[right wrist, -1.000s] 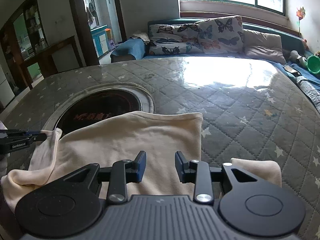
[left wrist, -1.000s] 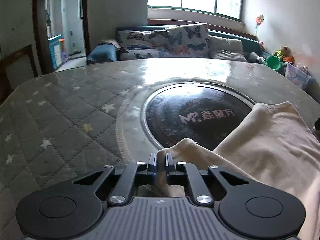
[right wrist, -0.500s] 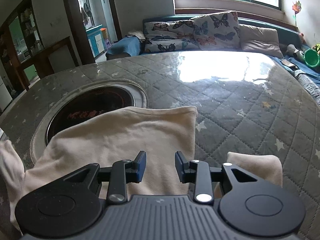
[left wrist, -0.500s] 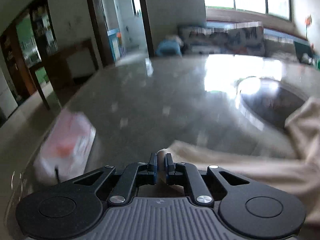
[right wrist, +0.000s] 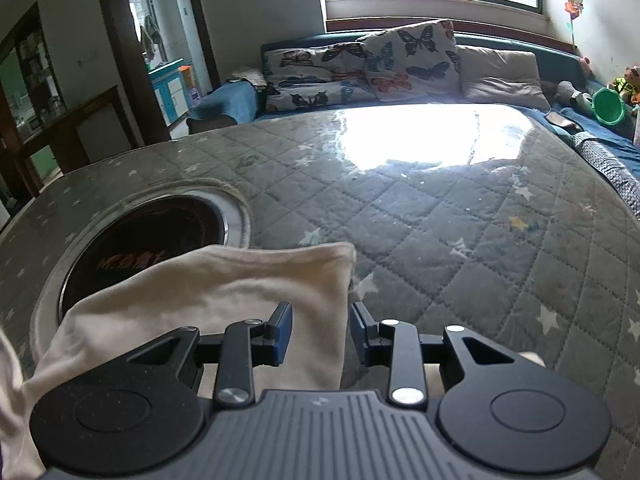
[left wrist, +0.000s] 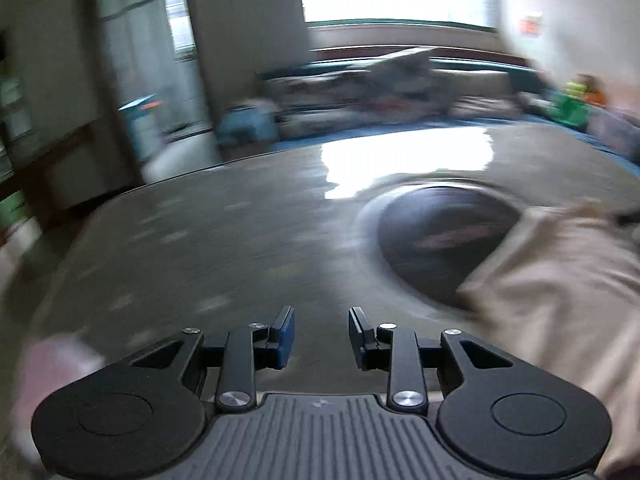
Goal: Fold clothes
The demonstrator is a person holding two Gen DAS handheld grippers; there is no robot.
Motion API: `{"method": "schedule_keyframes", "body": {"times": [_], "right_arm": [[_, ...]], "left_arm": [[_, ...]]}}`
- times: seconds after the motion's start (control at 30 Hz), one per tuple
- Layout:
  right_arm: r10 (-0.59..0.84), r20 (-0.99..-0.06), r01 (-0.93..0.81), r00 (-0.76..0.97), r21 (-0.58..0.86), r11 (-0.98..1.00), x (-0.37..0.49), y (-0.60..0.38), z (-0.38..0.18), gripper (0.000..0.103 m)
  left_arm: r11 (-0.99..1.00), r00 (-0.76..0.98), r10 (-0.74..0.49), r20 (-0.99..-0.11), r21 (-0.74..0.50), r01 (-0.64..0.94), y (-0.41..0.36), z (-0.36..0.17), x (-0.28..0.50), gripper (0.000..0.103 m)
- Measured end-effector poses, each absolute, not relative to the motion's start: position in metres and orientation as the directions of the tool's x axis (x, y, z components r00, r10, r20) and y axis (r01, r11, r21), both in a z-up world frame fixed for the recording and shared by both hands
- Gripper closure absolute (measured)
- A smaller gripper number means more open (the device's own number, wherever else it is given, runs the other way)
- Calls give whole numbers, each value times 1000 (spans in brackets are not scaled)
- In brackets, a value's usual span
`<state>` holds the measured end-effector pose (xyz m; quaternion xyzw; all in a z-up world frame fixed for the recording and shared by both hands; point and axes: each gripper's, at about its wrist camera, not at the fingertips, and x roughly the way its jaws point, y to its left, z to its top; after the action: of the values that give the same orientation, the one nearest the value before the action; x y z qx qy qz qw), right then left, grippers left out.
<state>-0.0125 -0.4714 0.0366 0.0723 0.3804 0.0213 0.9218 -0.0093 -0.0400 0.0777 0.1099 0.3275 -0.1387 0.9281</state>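
Since a moment ago the left gripper has let go of the cream cloth corner it was pinching: its jaws have just been opening, and nothing but bare table shows between them now. Its view is smeared with motion.

Biggest in the room is the table, covered by a grey quilted cloth with pale stars under a glossy sheet that throws back the window light. Set into it is a round dark cooktop with a metal ring. Behind stands a teal sofa with butterfly-print cushions.

The cream garment lies on the near part of the table, its far edge lapping over the cooktop's rim; in the left wrist view it sits off to the right, well clear of that gripper.

The right gripper hangs above the garment's right edge, jaws parted and pressing on nothing; whether the left finger touches the cloth I cannot tell.
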Motion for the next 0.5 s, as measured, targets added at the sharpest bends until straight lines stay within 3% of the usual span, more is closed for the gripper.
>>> {"method": "schedule_keyframes", "body": {"times": [0.23,0.37,0.5], "right_arm": [[78,-707,48,703,157,986,7,-474,31,71],[77,-710,47,700,154,987,12,-472,30,72],[79,-711,42,699,151,988,17,-471,30,72]], "left_arm": [[829,649,-384,-657,65,555,-127,50,23,71],[787,658,-394,-642,134,602,-160,44,27,71],[765,632,-417,-653,123,632,-179,36,42,71]]}}
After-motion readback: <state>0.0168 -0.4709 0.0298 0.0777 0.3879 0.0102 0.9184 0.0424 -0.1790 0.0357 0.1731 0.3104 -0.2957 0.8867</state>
